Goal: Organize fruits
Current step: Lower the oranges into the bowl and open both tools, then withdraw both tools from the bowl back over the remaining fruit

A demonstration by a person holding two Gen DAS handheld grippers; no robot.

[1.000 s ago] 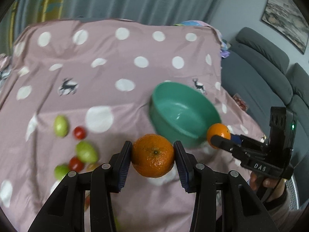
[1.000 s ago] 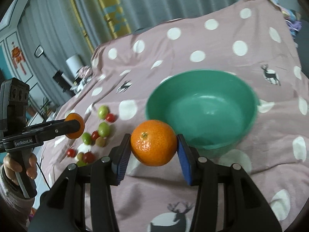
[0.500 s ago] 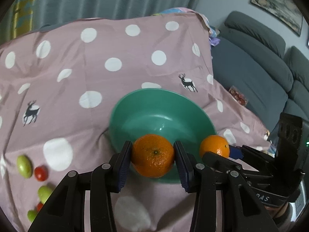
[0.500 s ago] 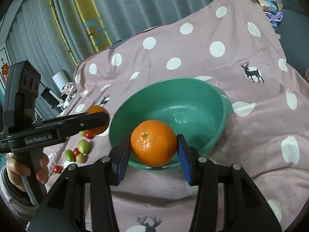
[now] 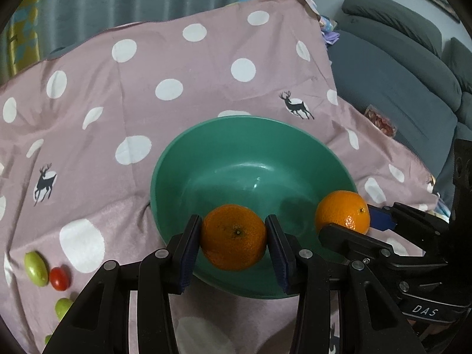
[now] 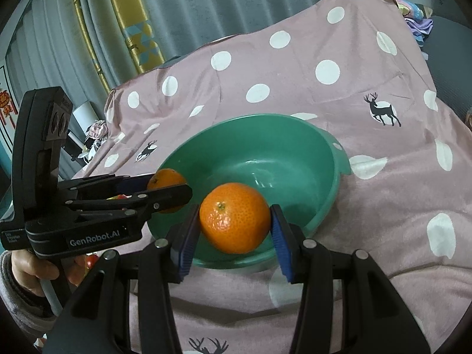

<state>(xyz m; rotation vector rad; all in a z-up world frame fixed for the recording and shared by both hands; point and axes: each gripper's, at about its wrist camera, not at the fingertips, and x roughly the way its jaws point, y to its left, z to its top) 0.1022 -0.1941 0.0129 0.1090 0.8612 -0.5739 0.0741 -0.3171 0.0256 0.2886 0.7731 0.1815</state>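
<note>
- The left gripper [image 5: 234, 240] had its jaws clamped on an orange [image 5: 233, 237], blue pads pressed against both sides of the fruit.
- The right gripper [image 6: 234, 226] likewise had its jaws closed around a second orange [image 6: 235, 217], gripped at its widest part.
- Just ahead of and below both pairs of jaws sat the green bowl [image 5: 188, 159]; each orange hung over its near rim, the left one toward the bowl's left side and the right one toward its right.
- The bowl looked empty inside, and neither orange appeared to touch it.
- Off to the left of the left jaws, small green fruits [image 5: 36, 268] and a red tomato [image 5: 59, 278] lay loose on the pink spotted cloth [image 5: 177, 59], well apart from the bowl.
- The step in hand seemed to be delivery: both oranges carried to the bowl, not yet released.
- The next move would call for pushing each pair of jaws a little further forward and down, so the fruit sits inside the rim, then opening them gently; releasing from height could let an orange bounce out or knock against the other.
</note>
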